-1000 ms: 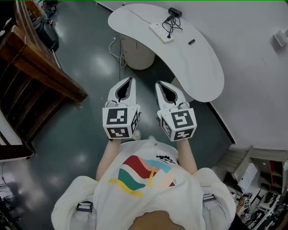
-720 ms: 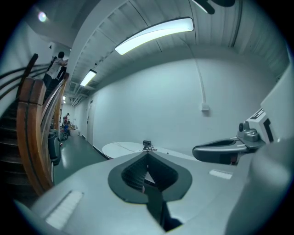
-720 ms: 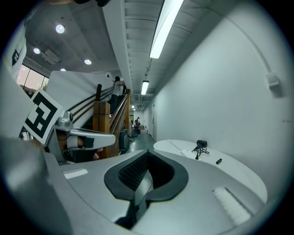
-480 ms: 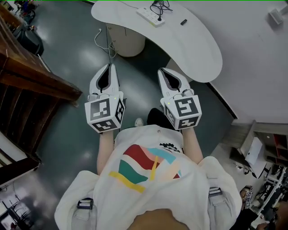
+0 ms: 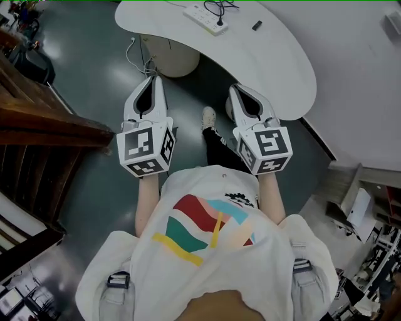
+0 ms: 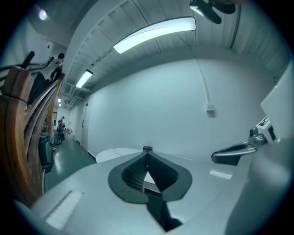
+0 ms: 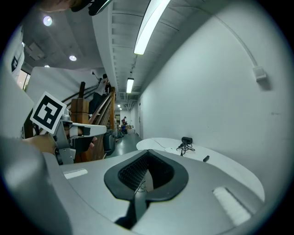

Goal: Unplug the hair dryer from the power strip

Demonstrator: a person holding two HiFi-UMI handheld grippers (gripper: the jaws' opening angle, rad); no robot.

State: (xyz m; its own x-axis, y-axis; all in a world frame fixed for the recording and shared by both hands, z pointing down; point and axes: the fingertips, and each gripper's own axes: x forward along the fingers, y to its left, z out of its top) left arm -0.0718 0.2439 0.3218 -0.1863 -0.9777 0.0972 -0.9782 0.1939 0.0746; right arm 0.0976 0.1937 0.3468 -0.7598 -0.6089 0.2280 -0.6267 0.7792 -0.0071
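Note:
The white power strip point(image 5: 203, 12) lies on the curved white table point(image 5: 276, 56) at the top edge of the head view, with a black plug and cord point(image 5: 219, 9) in it. In the right gripper view the black hair dryer point(image 7: 186, 140) sits far off on that table point(image 7: 229, 172) with its cord bunched beside it. My left gripper point(image 5: 152, 80) and right gripper point(image 5: 237, 89) are held side by side over the dark floor, short of the table. Both are shut and empty, with the left gripper's point(image 6: 147, 148) and right gripper's point(image 7: 148, 151) jaws closed tip to tip.
A wooden stair structure point(image 5: 50, 125) stands at the left. The table's round white base point(image 5: 169, 59) and a white cable point(image 5: 133, 55) are on the floor ahead. A small black object point(image 5: 256, 26) lies on the table. The person's shoe point(image 5: 208, 116) steps between the grippers.
The person has walked toward the table: both grippers moved forward, the table and power strip slid to the top edge, and a foot now shows between the grippers.

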